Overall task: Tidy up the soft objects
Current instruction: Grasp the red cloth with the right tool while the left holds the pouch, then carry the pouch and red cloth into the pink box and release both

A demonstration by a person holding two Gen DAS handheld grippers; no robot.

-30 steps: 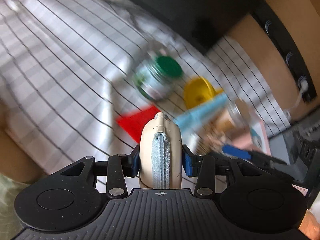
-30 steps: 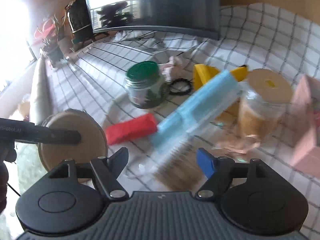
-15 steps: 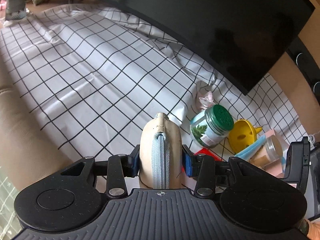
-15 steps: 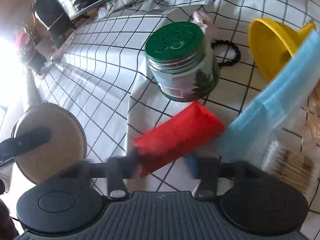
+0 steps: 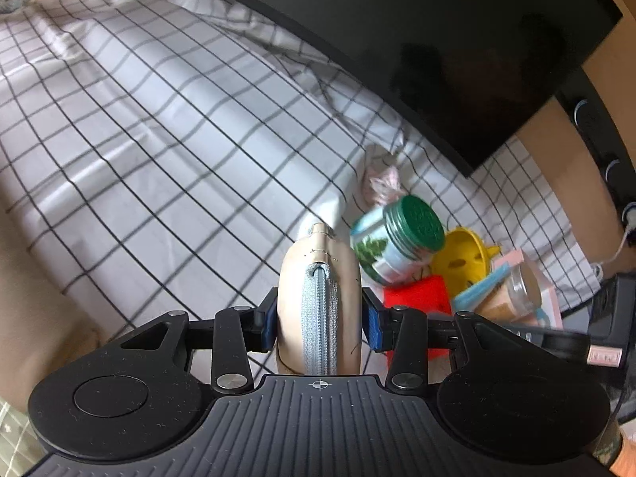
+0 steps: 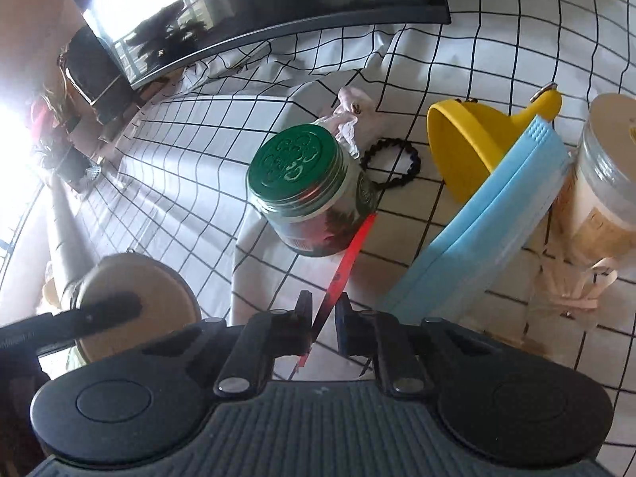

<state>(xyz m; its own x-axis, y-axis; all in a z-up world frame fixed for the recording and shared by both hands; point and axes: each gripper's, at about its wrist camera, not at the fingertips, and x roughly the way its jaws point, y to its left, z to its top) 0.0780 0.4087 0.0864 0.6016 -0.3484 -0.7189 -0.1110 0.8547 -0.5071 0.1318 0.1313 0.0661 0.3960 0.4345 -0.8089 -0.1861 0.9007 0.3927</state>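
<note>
My left gripper (image 5: 320, 320) is shut on a round beige zip pouch (image 5: 320, 302) and holds it upright above the checked cloth. The pouch also shows at the lower left of the right wrist view (image 6: 135, 310). My right gripper (image 6: 322, 324) is shut on a flat red packet (image 6: 346, 266), seen edge-on and lifted in front of the green-lidded jar (image 6: 306, 187). The red packet shows in the left wrist view (image 5: 421, 294) behind my right finger. A blue face mask pack (image 6: 489, 222) leans by the yellow funnel (image 6: 469, 143).
A checked tablecloth (image 5: 159, 139) covers the table. A dark monitor (image 5: 437, 39) stands at the back. A black hair tie (image 6: 391, 163), a pink crumpled bag (image 6: 353, 107) and a clear jar with a tan lid (image 6: 604, 175) sit at the right. A pink box (image 5: 540, 286) lies beyond.
My right gripper has closed on the red packet and lifted it off the cloth, turning it edge-on. My left gripper still holds the pouch and has shifted slightly toward the jar.
</note>
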